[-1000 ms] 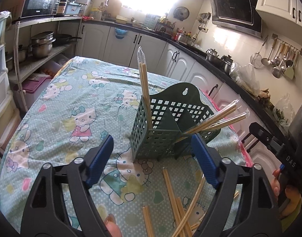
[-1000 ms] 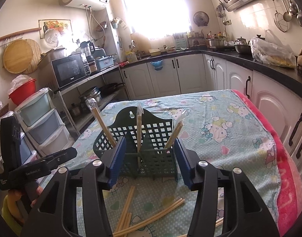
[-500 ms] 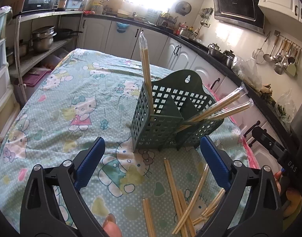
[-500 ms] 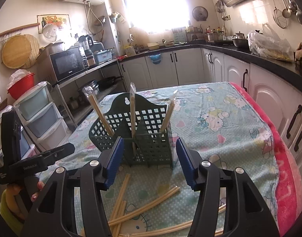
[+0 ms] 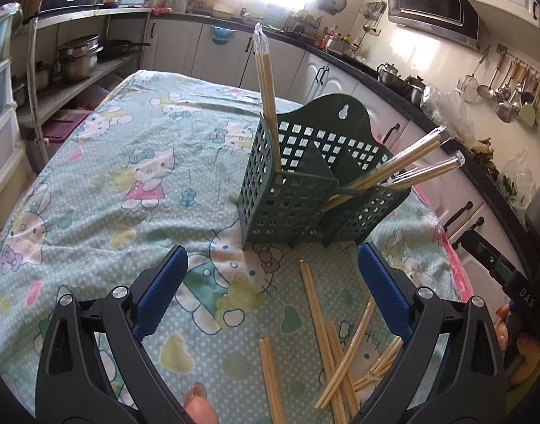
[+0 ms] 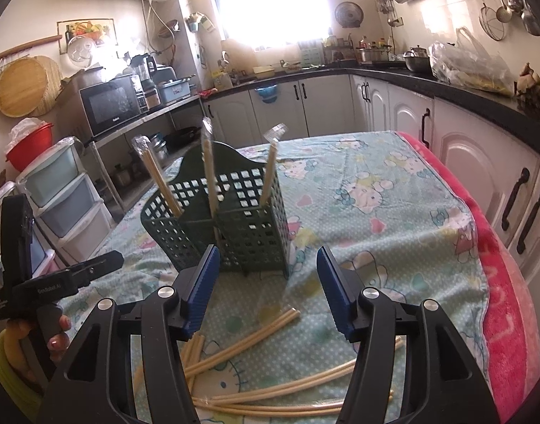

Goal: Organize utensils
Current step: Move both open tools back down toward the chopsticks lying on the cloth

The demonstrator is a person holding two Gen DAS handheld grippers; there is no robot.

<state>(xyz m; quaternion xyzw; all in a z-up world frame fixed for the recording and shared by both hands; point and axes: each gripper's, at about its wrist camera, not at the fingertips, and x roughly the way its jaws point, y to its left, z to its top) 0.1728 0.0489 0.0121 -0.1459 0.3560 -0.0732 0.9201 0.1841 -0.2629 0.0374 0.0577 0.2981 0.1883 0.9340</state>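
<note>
A dark green slotted utensil holder [image 5: 305,190] stands on the cartoon-print tablecloth; it also shows in the right wrist view [image 6: 234,222]. Three wrapped chopstick pairs stand in it: one upright [image 5: 266,99], two leaning right [image 5: 404,166]. Several loose wrapped chopstick pairs [image 5: 326,346] lie on the cloth in front of it, also in the right wrist view [image 6: 256,335]. My left gripper [image 5: 271,289] is open and empty above them. My right gripper [image 6: 268,293] is open and empty, just short of the holder.
The left gripper's body [image 6: 40,282] shows at the left of the right wrist view; the right one [image 5: 510,282] at the right of the left wrist view. A pink table edge [image 6: 499,282] runs along white cabinets [image 6: 482,162]. Shelves with pots [image 5: 75,60] stand left.
Both grippers have drawn back from the holder and lifted, so more loose chopsticks show in front. The left gripper's jaws have opened wider. The holder and its chopsticks have not moved.
</note>
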